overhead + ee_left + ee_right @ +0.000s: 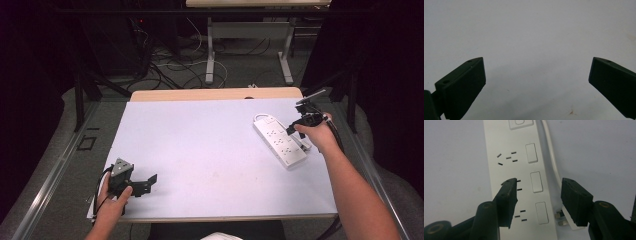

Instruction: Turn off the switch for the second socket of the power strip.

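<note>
White plastic marks the power strip (279, 139) lying flat on the pale lilac table top (200, 150), toward the right side and a little beyond the middle of the surface. Its long axis runs on a diagonal in the high view, from a far-left end, where a large switch sits, to a near-right end that points toward the person's right forearm. A white cable (551, 152) runs along one long side of the strip, and a plug (560, 218) with bare metal pins lies close against that same side, near the end closest to the hand.

Above the strip, the right gripper (537, 188) is held just over its near-right half, jaws partly open. In the right gripper view, one jaw stands over the socket slots and the other over the cable side, with the row of small rocker switches showing in the gap between them. Neither pad can be seen pressing on the strip, and nothing is clamped.

At the near-left corner of the table, well apart from the strip, the left gripper (145, 182) rests in the person's left hand (112, 202), jaws spread wide over bare table surface with nothing between them. A grey three-cornered plate sits on top of it.

Beyond the far edge, a tangle of cables (170, 65) lies on the floor.
</note>
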### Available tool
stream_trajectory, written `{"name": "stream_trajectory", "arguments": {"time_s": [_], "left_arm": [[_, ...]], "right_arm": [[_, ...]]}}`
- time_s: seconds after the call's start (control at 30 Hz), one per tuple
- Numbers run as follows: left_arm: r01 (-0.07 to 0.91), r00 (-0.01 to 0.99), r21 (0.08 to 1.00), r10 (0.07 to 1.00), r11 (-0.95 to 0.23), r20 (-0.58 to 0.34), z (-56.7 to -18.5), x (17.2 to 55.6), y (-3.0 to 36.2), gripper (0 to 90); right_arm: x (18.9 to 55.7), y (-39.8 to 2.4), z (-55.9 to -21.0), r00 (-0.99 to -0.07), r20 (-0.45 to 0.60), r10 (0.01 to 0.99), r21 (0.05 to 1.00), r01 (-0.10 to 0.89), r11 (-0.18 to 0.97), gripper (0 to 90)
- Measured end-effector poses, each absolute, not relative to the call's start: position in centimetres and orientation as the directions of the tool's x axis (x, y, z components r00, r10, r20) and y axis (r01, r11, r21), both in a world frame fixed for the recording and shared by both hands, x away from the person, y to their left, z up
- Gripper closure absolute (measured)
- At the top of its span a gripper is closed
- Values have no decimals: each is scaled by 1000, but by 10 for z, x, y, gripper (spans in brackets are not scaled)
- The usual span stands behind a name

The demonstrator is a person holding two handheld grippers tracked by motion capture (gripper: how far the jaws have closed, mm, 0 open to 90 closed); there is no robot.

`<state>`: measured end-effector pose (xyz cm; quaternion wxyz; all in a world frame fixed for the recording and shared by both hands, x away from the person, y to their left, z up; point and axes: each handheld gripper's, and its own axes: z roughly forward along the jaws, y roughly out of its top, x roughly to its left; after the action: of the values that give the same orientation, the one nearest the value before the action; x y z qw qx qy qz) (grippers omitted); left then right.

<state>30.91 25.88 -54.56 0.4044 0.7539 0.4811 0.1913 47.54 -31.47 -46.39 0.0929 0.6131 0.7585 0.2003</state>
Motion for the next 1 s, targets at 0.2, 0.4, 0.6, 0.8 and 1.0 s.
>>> {"name": "stream_trajectory", "arguments": {"time_s": [0.2,0.4,0.6,0.8,1.0], "left_arm": [[572,465,793,879,-210,-102,-546,309,259,10],[573,467,792,878,-212,-103,-546,309,258,10],[571,466,793,879,-213,-100,-547,309,258,10],[572,468,791,878,-217,-97,-547,310,258,10],[572,470,791,878,-219,-97,-547,310,258,10]], "right_arm": [[479,-316,-469,-205,127,971,400,906,139,562],[482,-314,-473,-184,145,972,375,920,118,646],[484,-311,-474,-148,143,979,359,929,88,742],[486,-311,-477,-140,120,983,340,936,92,781],[488,-311,-482,-121,126,985,328,942,74,824]]}}
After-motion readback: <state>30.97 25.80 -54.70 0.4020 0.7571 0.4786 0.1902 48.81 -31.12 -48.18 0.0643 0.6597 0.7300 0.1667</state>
